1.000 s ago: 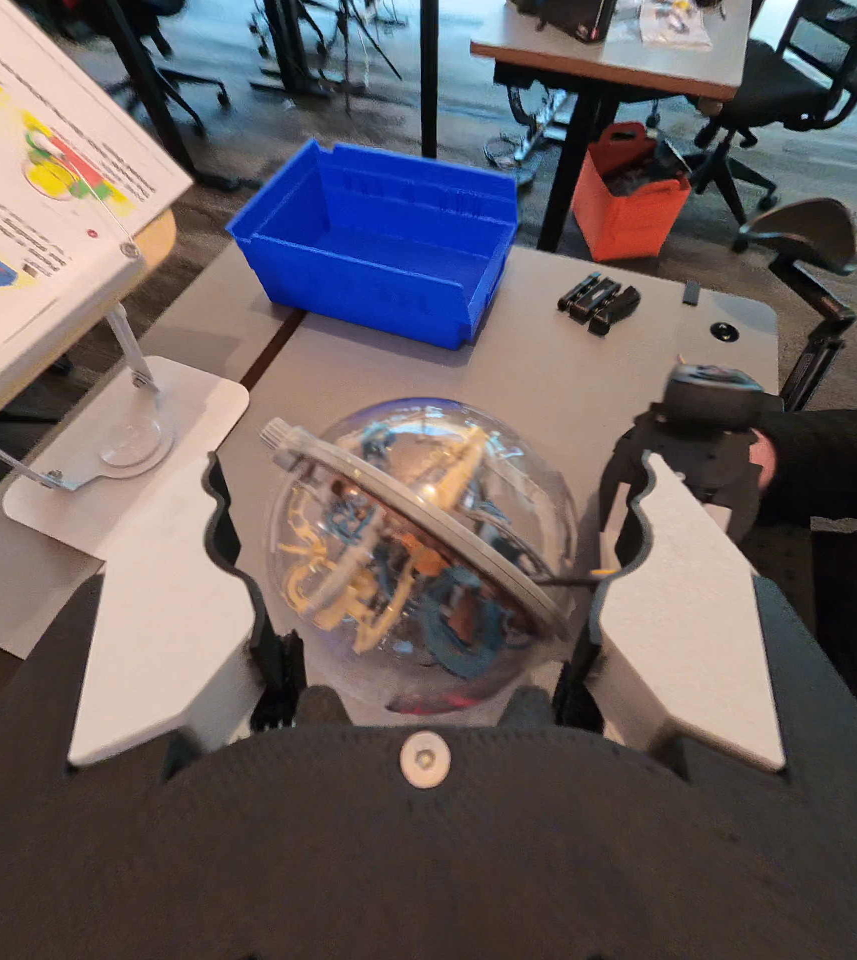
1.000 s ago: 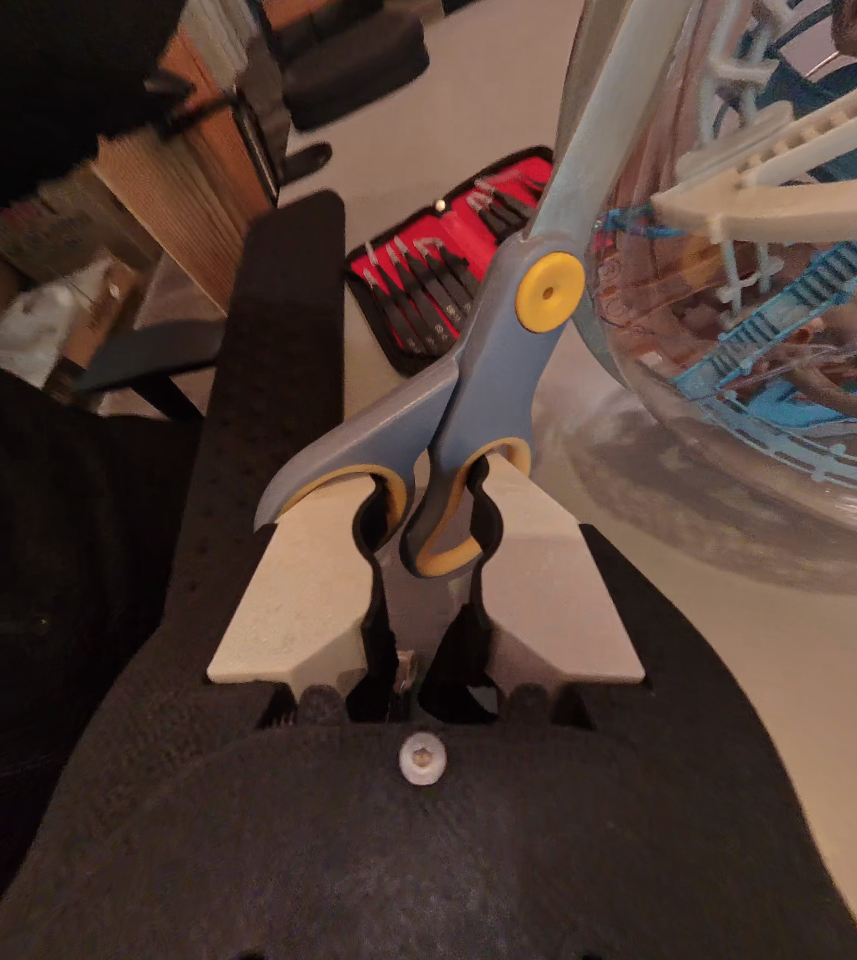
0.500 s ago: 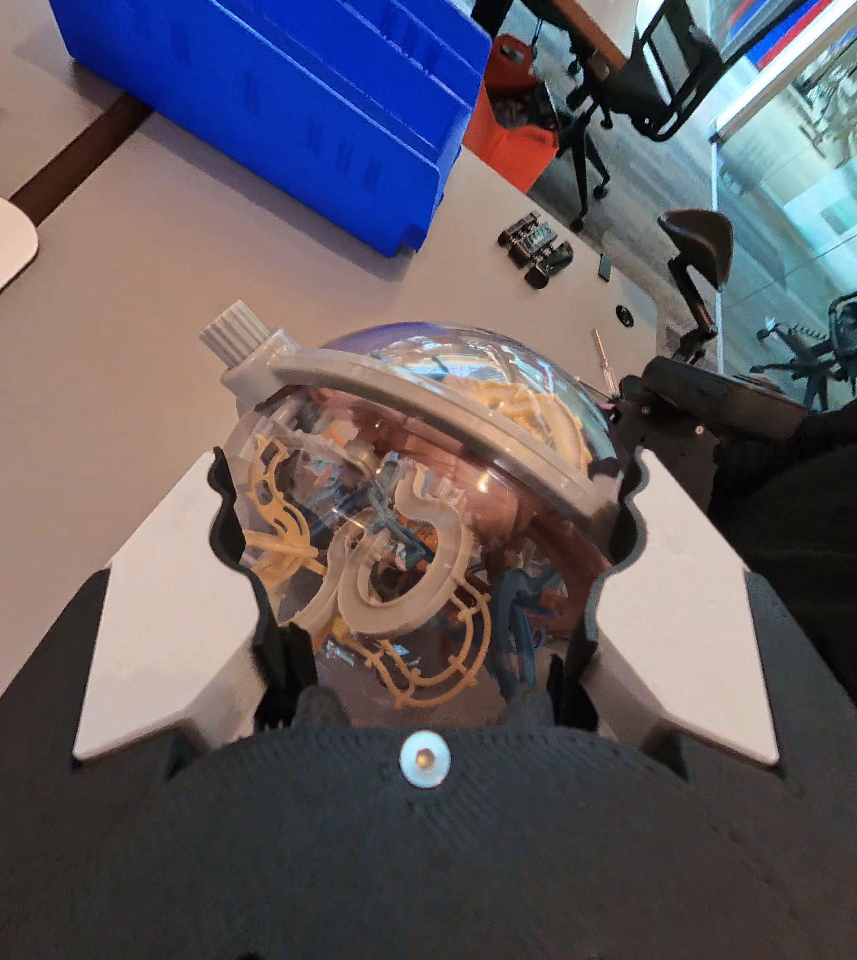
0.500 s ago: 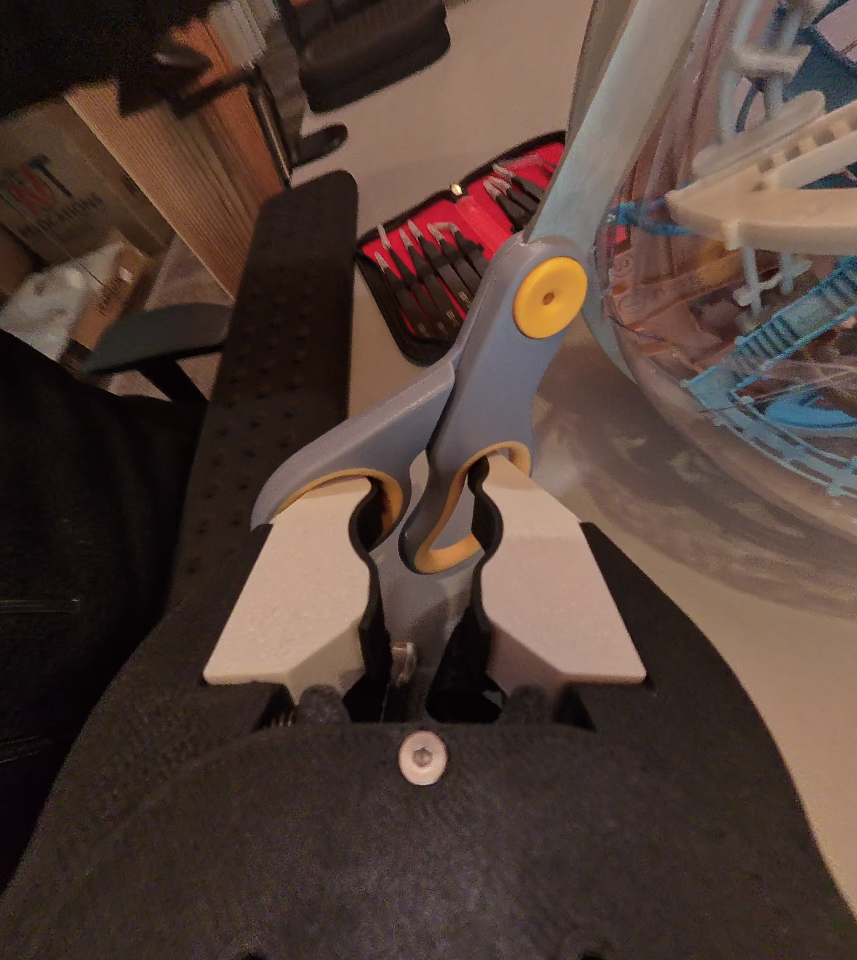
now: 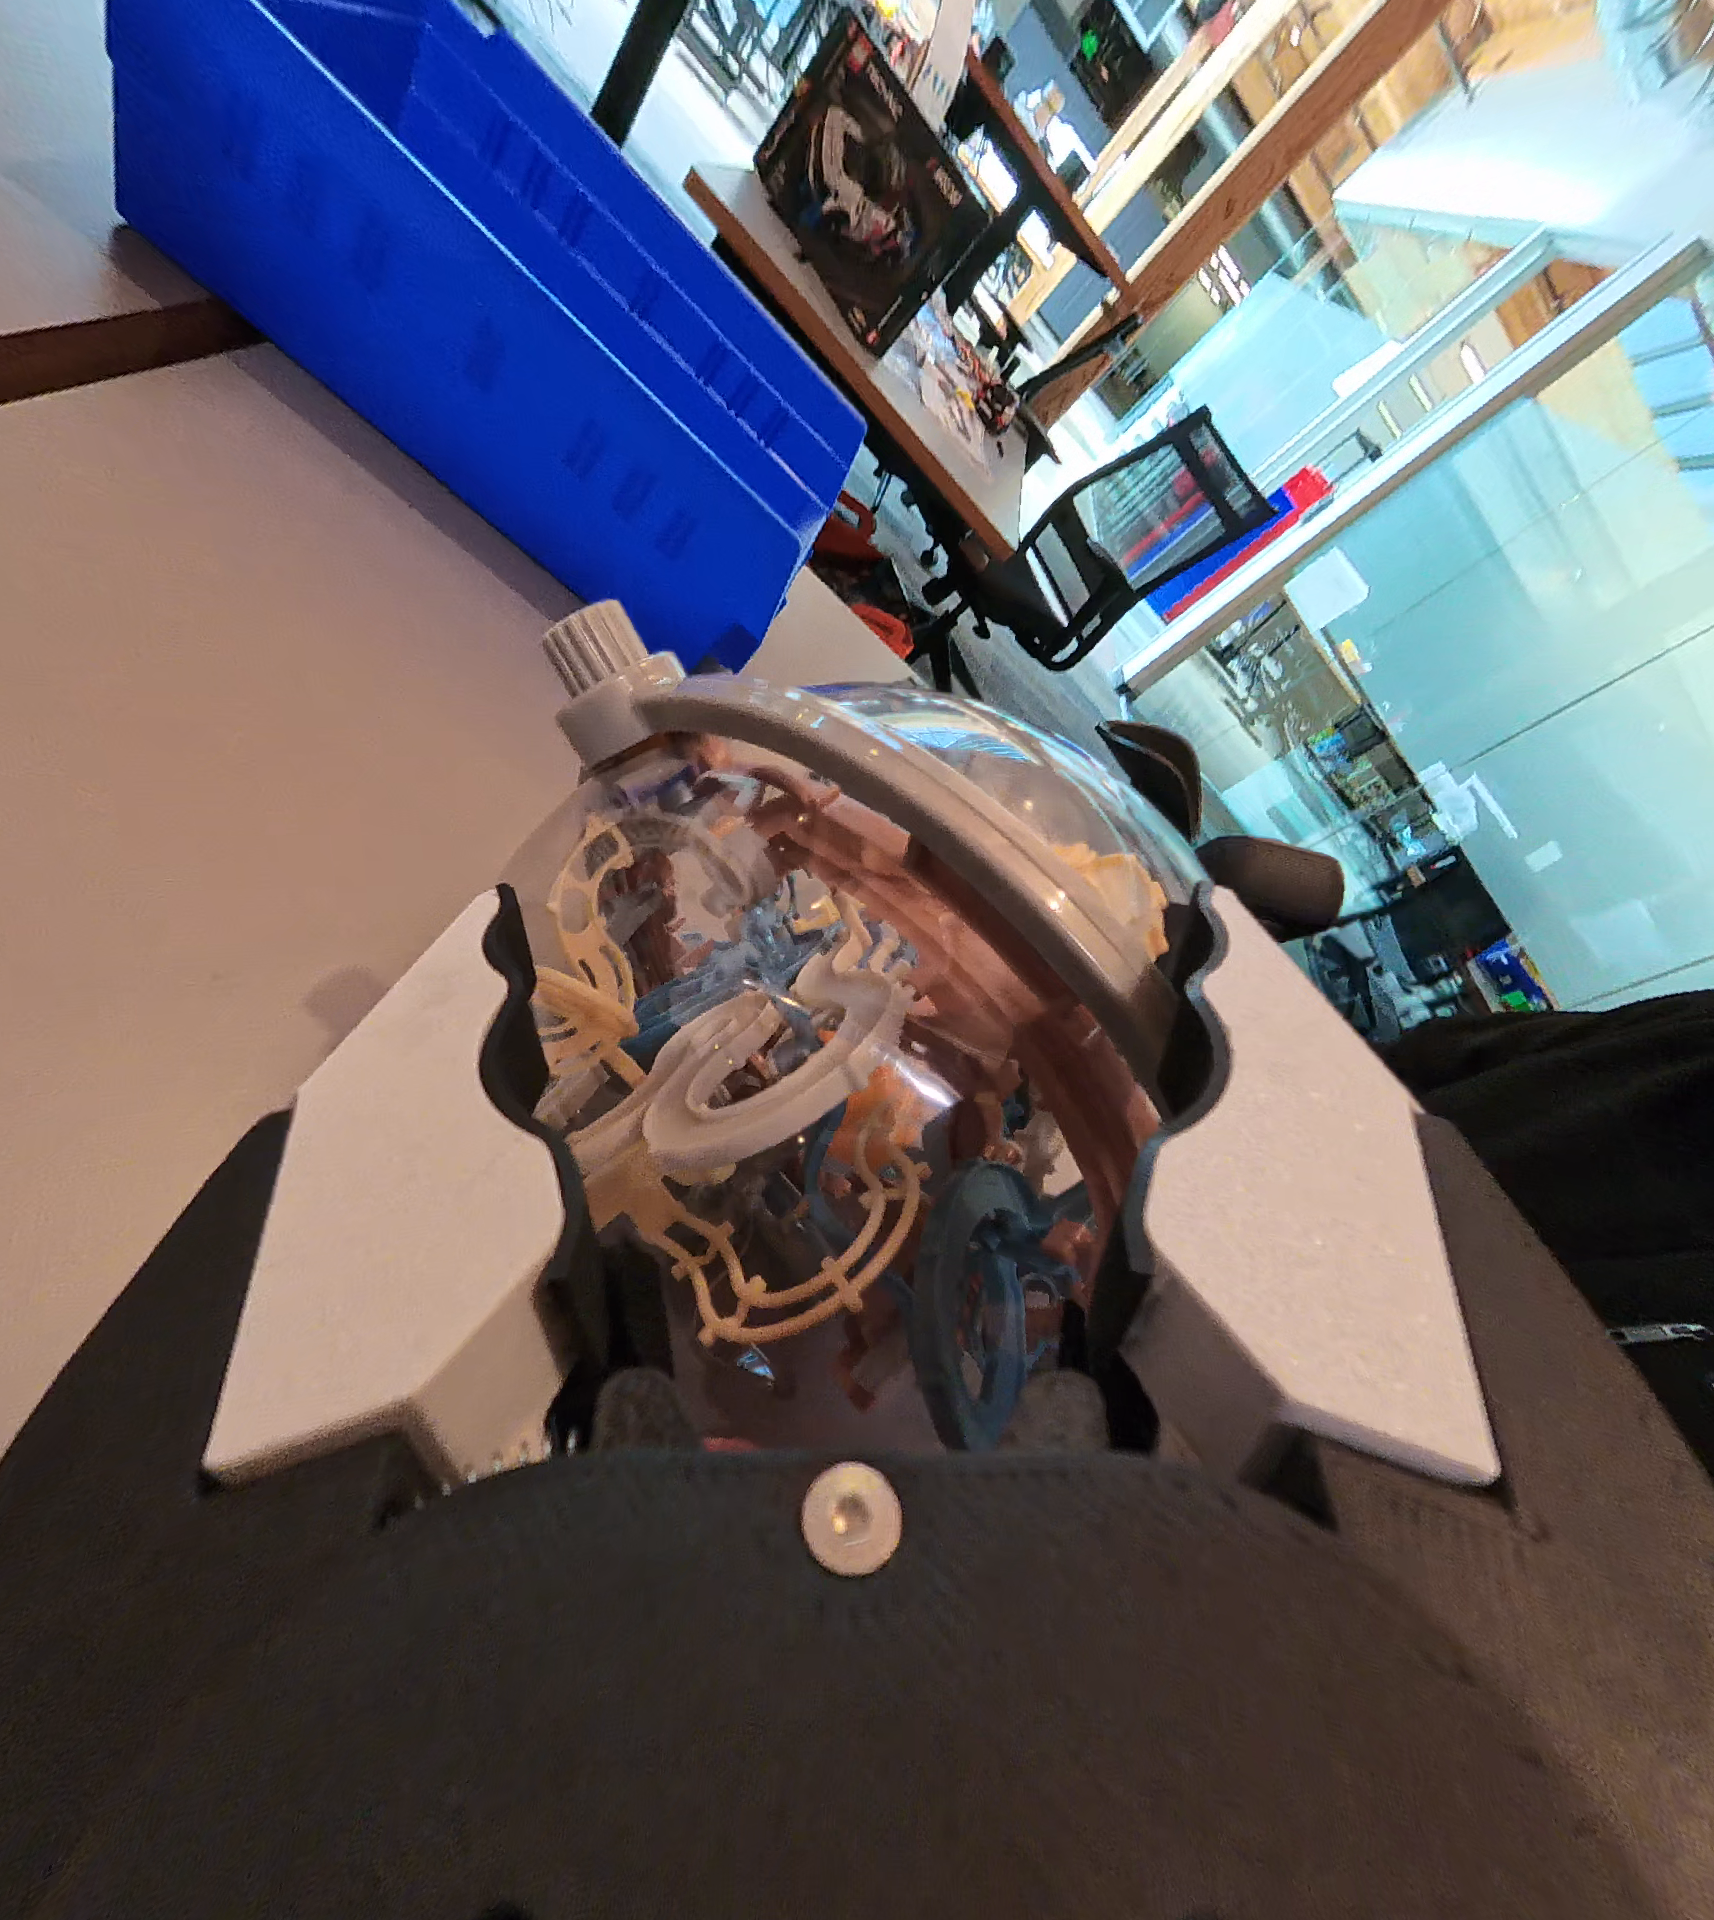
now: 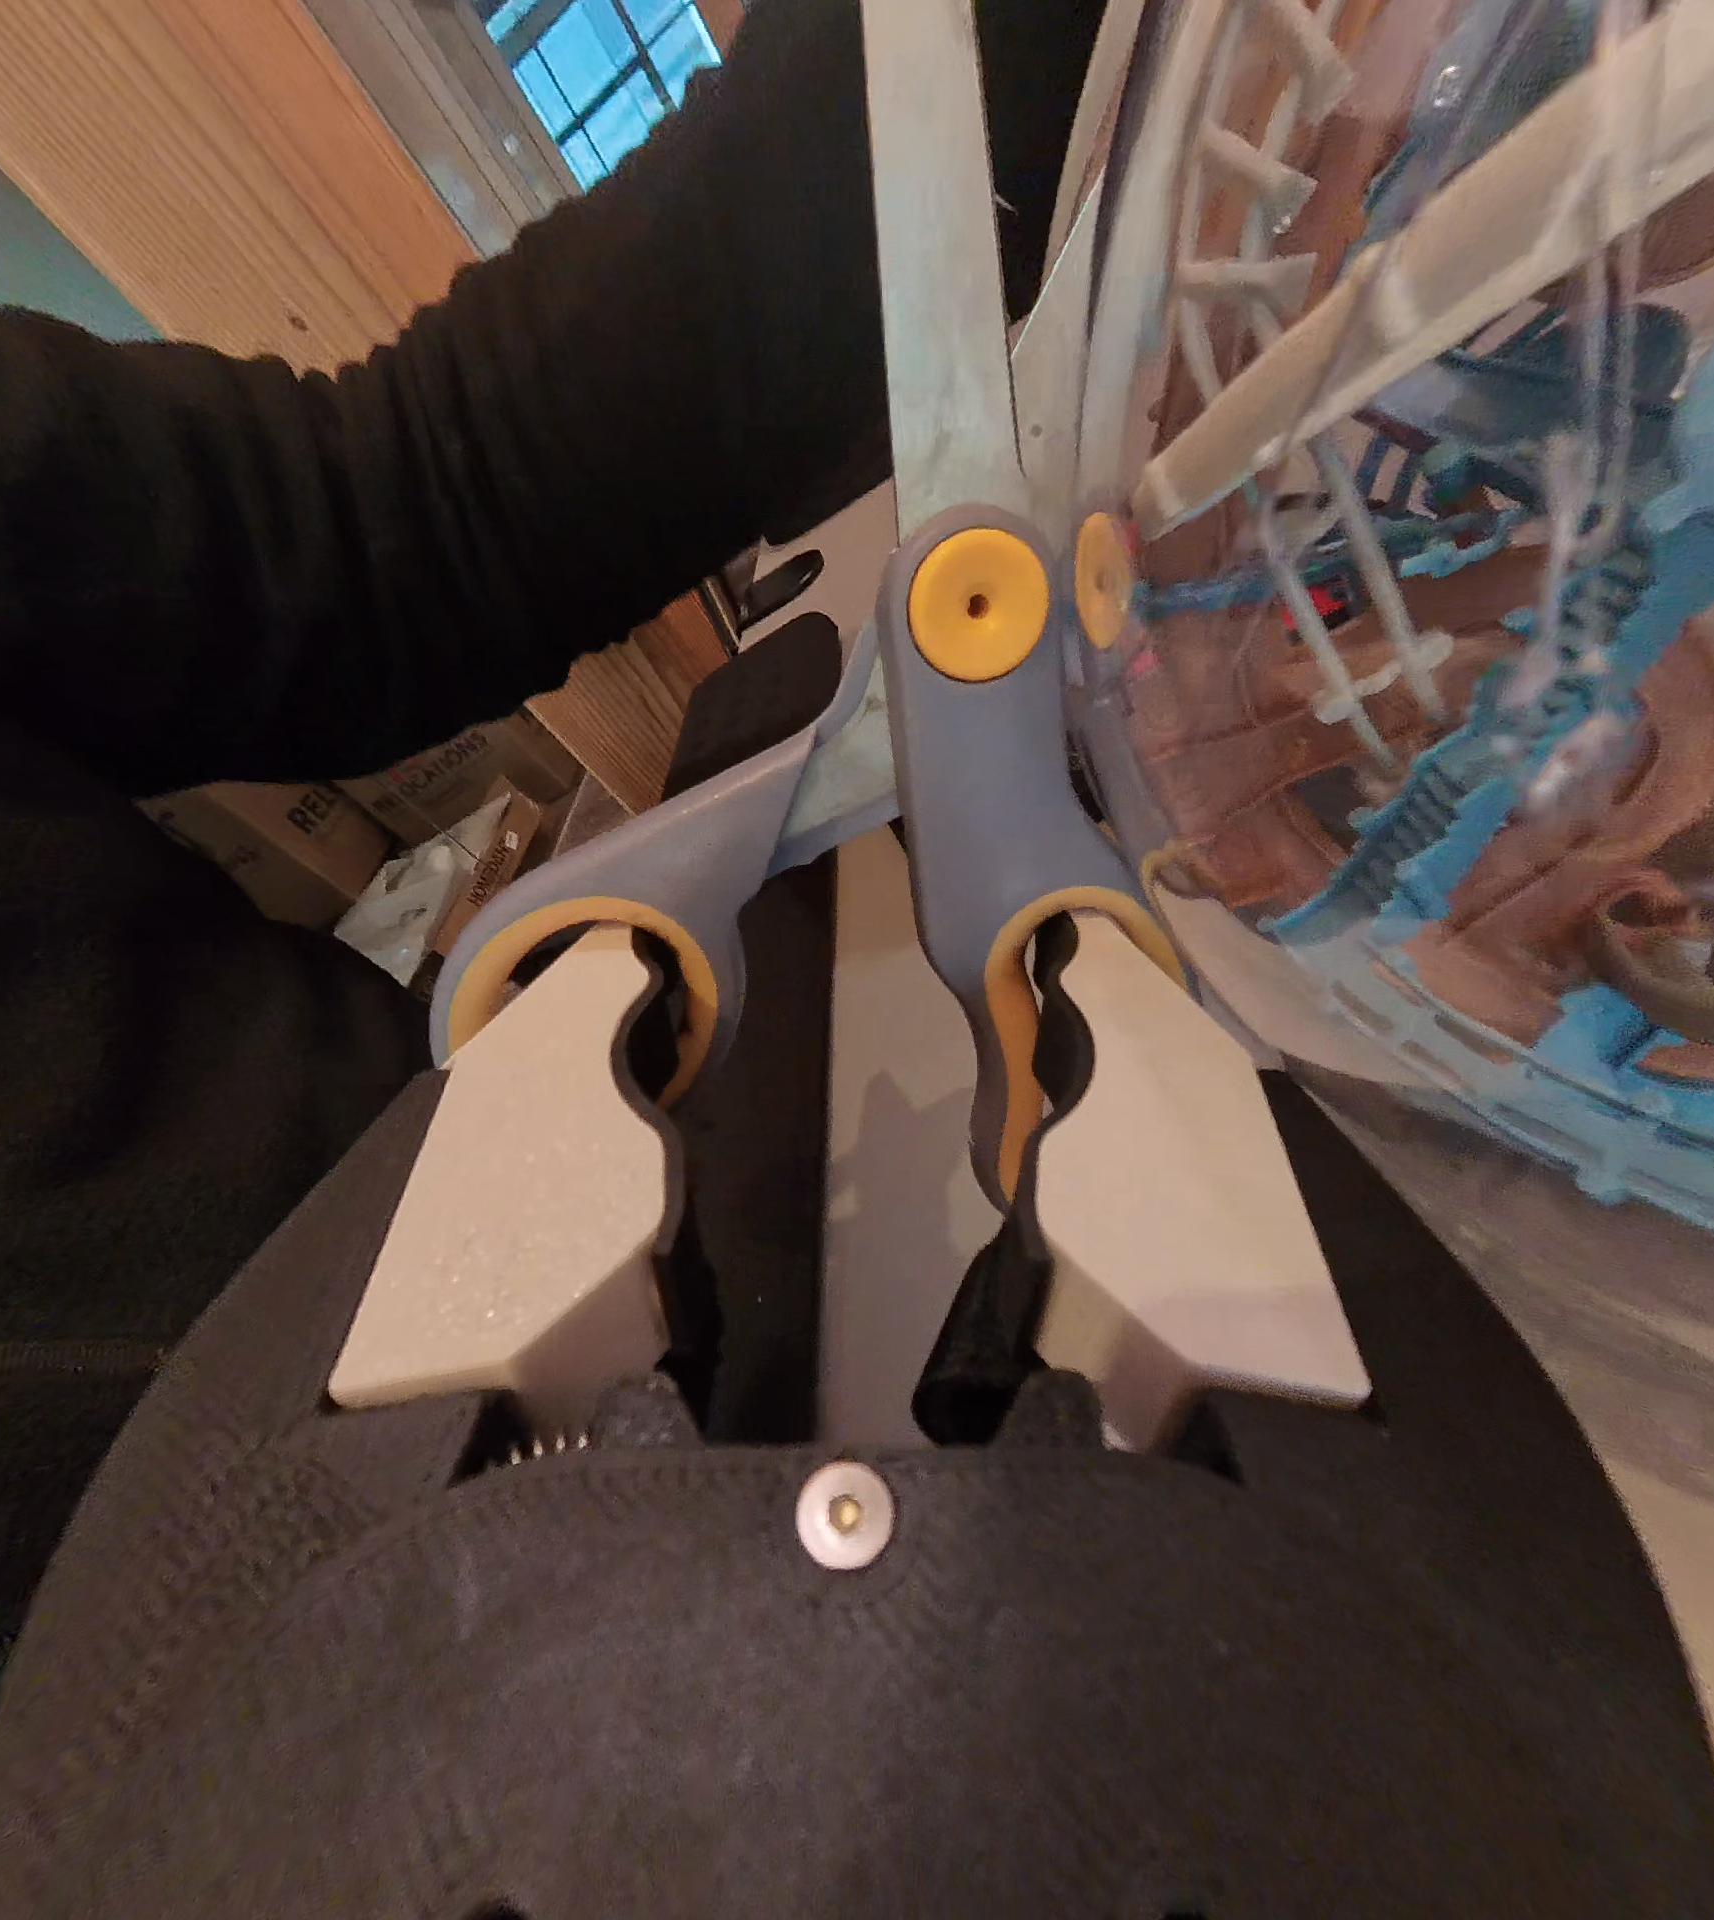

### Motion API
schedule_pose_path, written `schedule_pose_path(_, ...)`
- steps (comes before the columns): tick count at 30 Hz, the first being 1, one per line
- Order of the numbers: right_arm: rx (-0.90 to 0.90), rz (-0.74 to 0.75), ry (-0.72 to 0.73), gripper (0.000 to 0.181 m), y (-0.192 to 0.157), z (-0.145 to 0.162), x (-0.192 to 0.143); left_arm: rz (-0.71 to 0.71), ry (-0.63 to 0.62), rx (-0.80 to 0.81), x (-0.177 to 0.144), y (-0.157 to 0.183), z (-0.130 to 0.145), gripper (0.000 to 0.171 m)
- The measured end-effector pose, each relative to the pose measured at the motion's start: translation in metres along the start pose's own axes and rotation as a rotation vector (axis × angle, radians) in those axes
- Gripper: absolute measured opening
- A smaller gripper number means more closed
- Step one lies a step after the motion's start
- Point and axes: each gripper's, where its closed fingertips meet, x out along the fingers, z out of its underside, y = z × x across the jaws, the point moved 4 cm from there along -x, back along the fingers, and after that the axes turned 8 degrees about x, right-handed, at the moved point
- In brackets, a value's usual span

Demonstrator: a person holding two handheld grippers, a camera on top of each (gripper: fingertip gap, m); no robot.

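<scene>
Between the two white fingers of my left claw sits a clear maze ball, pinched on both sides, its grey equator band running diagonally across the top and a ribbed grey knob sticking up at the far left end of that band. Inside the shell I see cream, blue, brown and orange tracks. Below and to the left lies the pale grey surface, and beyond the ball on that surface stands a blue plastic bin. Farther back are another table carrying a dark box, a black mesh office chair and glass partitions. A dark sleeve fills the right edge of the left wrist view.

Through my right wrist view I see the right claw spread apart, each finger tip poked into one handle loop of a pair of grey-and-yellow scissors. The loops are held wide, and the blades stand parted above the yellow pivot. One blade points straight up; the other lies just beside the curved wall of the maze ball, which crowds the right half of that view. I cannot tell whether the blade touches the shell. A black sleeve crosses the upper left, with cardboard boxes and wood panelling behind it.
</scene>
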Motion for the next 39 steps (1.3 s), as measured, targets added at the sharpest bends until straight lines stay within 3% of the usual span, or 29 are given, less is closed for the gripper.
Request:
schedule_pose_path(6,0.033,-0.028,0.025,0.06,-0.003,-0.003,0.005,-0.015,0.034,0.004,0.0,0.0,-0.004,0.11)
schedule_pose_path(12,0.069,-0.078,0.065,0.035,-0.009,-0.007,0.007,-0.016,0.052,0.006,0.01,0.001,-0.008,0.104)
schedule_pose_path(19,0.085,-0.111,0.091,0.031,-0.009,-0.008,0.0,-0.039,0.079,0.017,0.017,0.002,-0.013,0.098)
schedule_pose_path(26,0.108,-0.254,0.18,0.032,-0.017,-0.019,-0.021,-0.092,0.174,0.162,-0.007,0.023,-0.025,0.094)
schedule_pose_path(30,0.08,-0.325,0.082,0.031,-0.024,-0.009,-0.03,-0.141,0.209,0.347,-0.029,0.042,-0.061,0.1)
schedule_pose_path(32,0.053,-0.336,0.016,0.032,-0.027,-0.001,-0.029,-0.171,0.114,0.431,-0.021,0.04,-0.076,0.106)
schedule_pose_path(34,0.033,-0.369,-0.036,0.032,-0.034,0.007,-0.03,-0.05,-0.058,0.4,0.0,0.041,-0.074,0.12)
schedule_pose_path(36,0.026,-0.412,-0.08,0.032,-0.039,0.014,-0.036,0.058,-0.232,0.382,0.019,0.04,-0.061,0.125)
schedule_pose_path(39,0.009,-0.483,-0.15,0.032,-0.049,0.026,-0.048,0.206,-0.52,0.309,0.045,0.037,-0.018,0.123)
